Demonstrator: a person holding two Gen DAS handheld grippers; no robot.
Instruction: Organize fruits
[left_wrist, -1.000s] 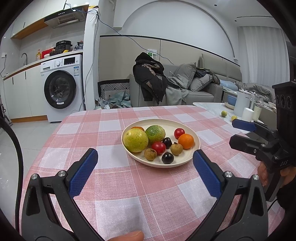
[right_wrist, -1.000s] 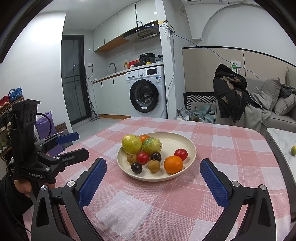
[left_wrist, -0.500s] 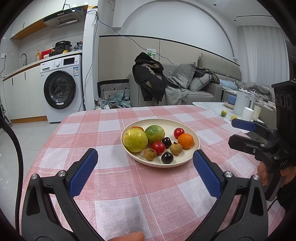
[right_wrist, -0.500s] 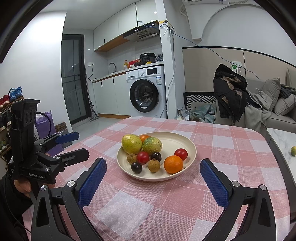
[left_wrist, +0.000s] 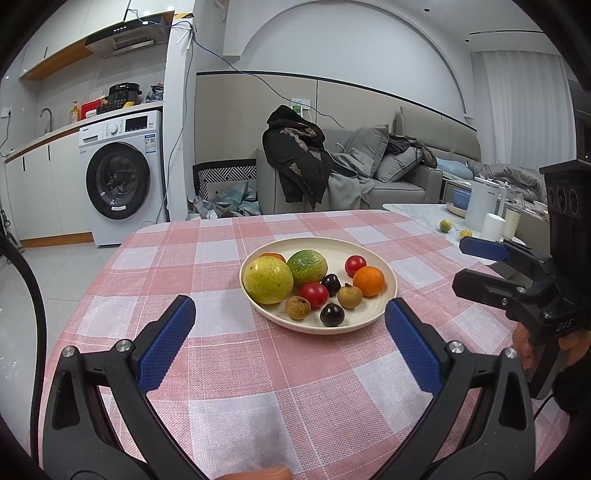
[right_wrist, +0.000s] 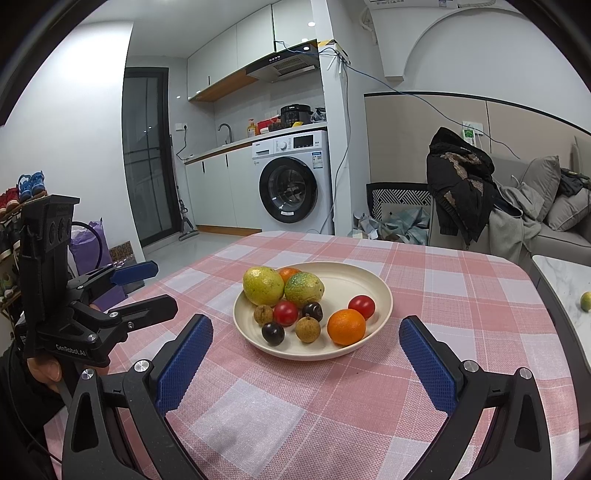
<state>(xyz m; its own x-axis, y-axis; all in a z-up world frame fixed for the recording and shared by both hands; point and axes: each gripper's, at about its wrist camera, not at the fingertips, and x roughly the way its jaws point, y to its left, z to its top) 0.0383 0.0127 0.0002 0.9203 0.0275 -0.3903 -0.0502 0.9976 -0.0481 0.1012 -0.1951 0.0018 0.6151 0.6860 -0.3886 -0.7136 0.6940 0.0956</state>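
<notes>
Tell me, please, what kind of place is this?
Most likely a small home apartment, kitchen and living room in one space. A washing machine stands under a counter with a sink tap, a grey sofa is nearby, and a fruit plate sits on a checked tablecloth.

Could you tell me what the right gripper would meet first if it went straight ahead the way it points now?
Probably the near rim of the cream plate, dead ahead between the open fingers of the right gripper; past it, the brown longan and the orange. The gripper's height is unclear.
</notes>
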